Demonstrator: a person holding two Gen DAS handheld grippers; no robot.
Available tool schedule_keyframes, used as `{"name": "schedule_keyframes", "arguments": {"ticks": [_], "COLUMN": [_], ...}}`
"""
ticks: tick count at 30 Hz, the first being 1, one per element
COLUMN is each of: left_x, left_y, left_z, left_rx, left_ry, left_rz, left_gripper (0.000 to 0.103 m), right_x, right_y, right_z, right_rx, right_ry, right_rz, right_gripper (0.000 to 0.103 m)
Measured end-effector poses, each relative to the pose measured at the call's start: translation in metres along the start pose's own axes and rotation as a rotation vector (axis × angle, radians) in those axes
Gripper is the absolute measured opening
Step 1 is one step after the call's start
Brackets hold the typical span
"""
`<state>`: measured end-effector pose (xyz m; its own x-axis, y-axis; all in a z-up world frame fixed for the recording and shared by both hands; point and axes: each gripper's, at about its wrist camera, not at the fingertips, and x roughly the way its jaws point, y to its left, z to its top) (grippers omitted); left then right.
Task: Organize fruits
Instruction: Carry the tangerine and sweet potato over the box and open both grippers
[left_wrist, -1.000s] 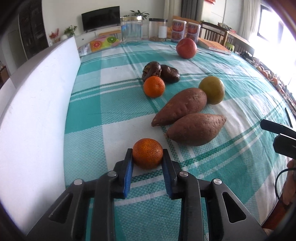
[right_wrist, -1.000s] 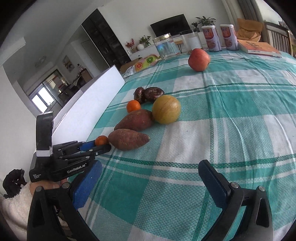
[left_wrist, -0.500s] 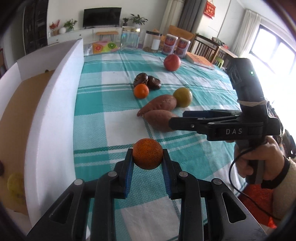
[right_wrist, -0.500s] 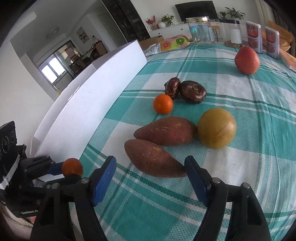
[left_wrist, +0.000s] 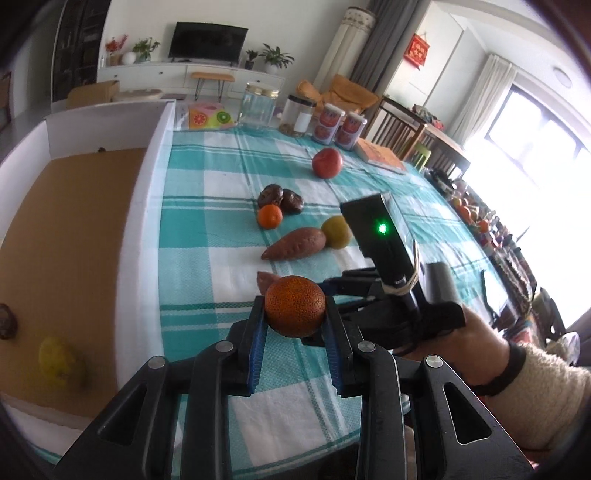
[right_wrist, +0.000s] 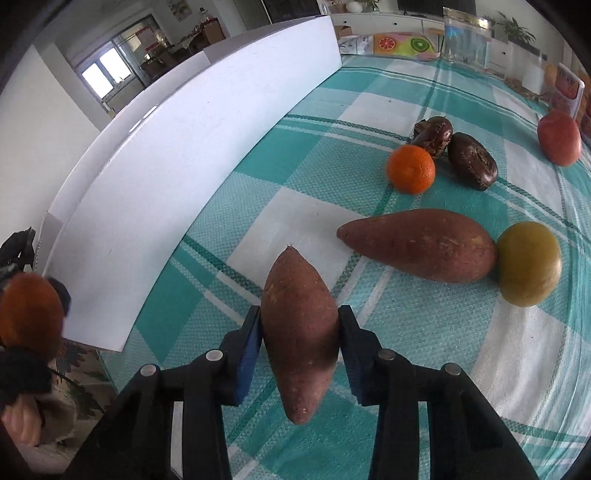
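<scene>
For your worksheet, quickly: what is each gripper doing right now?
Left gripper: shut on the round orange tangerine.
Right gripper: just closed on the reddish-brown sweet potato.

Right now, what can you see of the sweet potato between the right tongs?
The reddish-brown, spindle-shaped sweet potato has matte, lightly speckled skin and tapers to a point at each end. It lies lengthwise between the right tongs, whose blue pads press its widest part on both sides after just closing. Whether it rests on the teal checked tablecloth or is lifted off it cannot be told. Nothing else touches it.
</scene>
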<state>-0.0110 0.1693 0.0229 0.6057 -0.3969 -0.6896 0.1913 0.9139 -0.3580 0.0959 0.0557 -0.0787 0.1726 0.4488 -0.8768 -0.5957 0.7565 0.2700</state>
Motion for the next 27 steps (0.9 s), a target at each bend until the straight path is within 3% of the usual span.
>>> {"name": "schedule_keyframes", "arguments": {"ticks": [4,7,9,12,16,19,21,22,23,27], "left_x": [-0.043,-0.070,-0.078,-0.079,-0.073,-0.065,-0.059,-0.057,-0.055,-0.054], "left_y": [0.020,0.049,0.078,0.128,0.171,0.179,0.178,0.177,0.176,0.162], "left_z": [0.021,0.035,0.037,0.028,0.007,-0.004,-0.008,-0.008,-0.008,0.000], "left_rx": [-0.046,-0.092,-0.147,-0.268,-0.361,-0.363,-0.352,-0.348,-0.343,-0.305], "left_ry": [-0.073,-0.152,-0.179,-0.176,-0.144,-0.117,-0.101,-0.100,-0.108,-0.141], "left_rz": [0.004,0.095,0.195,0.312,0.443,0.525,0.565,0.574,0.582,0.573], "left_gripper": [0.029,0.030,0.030,0.030,0.030,0.032,0.050,0.073,0.084,0.085], "right_x": [-0.047,-0.084,-0.091,-0.070,-0.016,0.010,0.014,0.012,0.005,-0.040], "right_y": [0.018,0.053,0.081,0.121,0.159,0.171,0.173,0.172,0.168,0.133], "right_z": [0.003,0.026,0.045,0.070,0.083,0.087,0.091,0.092,0.092,0.078], "right_rx": [0.052,0.034,0.016,-0.010,-0.037,-0.036,-0.035,-0.031,-0.026,-0.011], "right_ry": [-0.106,-0.214,-0.251,-0.232,-0.135,-0.104,-0.122,-0.141,-0.168,-0.325], "right_rz": [0.097,0.198,0.279,0.376,0.379,0.362,0.333,0.332,0.330,0.232], "right_gripper": [0.041,0.041,0.041,0.041,0.041,0.041,0.044,0.049,0.058,0.076]}}
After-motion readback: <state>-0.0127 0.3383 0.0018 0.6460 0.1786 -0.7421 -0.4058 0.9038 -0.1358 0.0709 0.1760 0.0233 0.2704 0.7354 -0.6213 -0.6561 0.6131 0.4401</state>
